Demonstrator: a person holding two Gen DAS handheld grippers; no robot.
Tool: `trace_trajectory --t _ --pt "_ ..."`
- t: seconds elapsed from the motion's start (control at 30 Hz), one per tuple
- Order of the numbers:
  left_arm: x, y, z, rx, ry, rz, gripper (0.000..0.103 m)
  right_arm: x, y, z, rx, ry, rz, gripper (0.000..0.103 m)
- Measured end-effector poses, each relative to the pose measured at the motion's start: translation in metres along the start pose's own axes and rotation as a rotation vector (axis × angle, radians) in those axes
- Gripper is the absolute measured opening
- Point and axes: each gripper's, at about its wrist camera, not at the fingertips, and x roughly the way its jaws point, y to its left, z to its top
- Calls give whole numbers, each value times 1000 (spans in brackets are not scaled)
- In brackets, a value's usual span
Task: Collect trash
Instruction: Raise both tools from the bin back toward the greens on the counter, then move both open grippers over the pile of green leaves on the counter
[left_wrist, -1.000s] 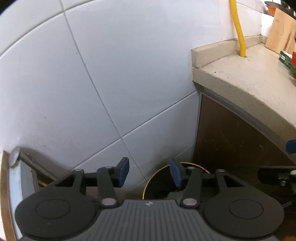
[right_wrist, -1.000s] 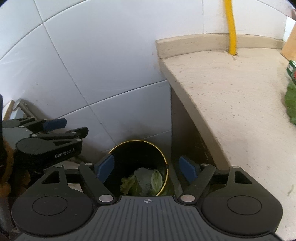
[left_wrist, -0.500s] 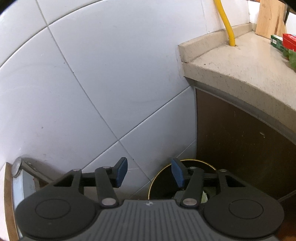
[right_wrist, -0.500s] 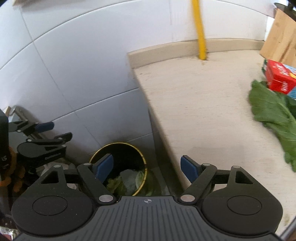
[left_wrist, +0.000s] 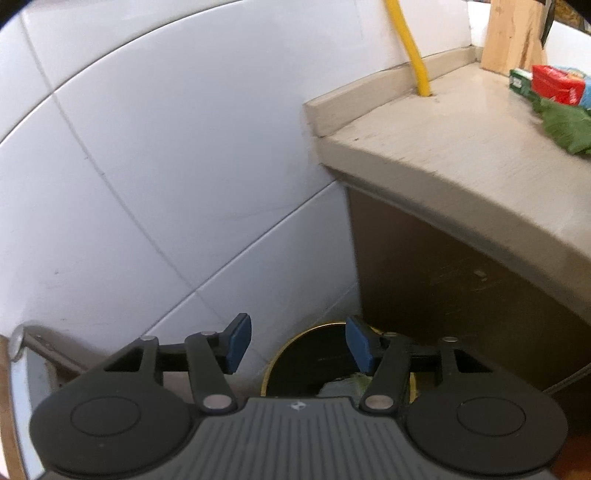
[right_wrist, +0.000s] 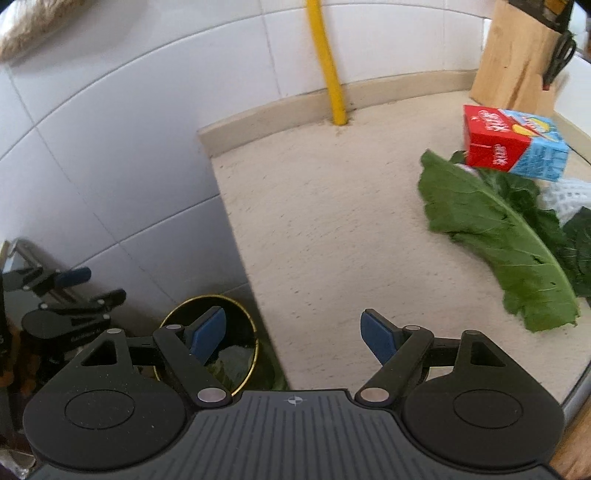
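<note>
Grippers both empty above the bin (right_wrist: 210, 336): left gripper (left_wrist: 297, 345) opening, right gripper (right_wrist: 293, 332) spread wide; next, seemingly, grasp the leaf (right_wrist: 495, 240) on the counter (right_wrist: 332, 229).

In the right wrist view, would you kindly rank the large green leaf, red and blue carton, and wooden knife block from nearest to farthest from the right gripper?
1. Large green leaf, right on the counter.
2. Red and blue carton, behind the leaf.
3. Wooden knife block, far right corner.

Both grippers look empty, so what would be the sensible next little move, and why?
Probably swing the right gripper toward the big green leaf on the counter. Its jaws are open and empty, the bin already holds scraps, and that leaf lies nearest.
</note>
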Motion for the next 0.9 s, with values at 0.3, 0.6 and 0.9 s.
trace_trajectory --t 0.3,0.6,0.9 --pt "-17 -33 35 54 -64 -84 56 -21 -29 6 60 -65 -29 85" --pt "-30 -74 63 127 -118 -159 58 -43 -66 2 127 -117 -95 86" --pt "-43 -110 84 190 -147 -208 59 -55 -97 -7 180 -146 -138 87"
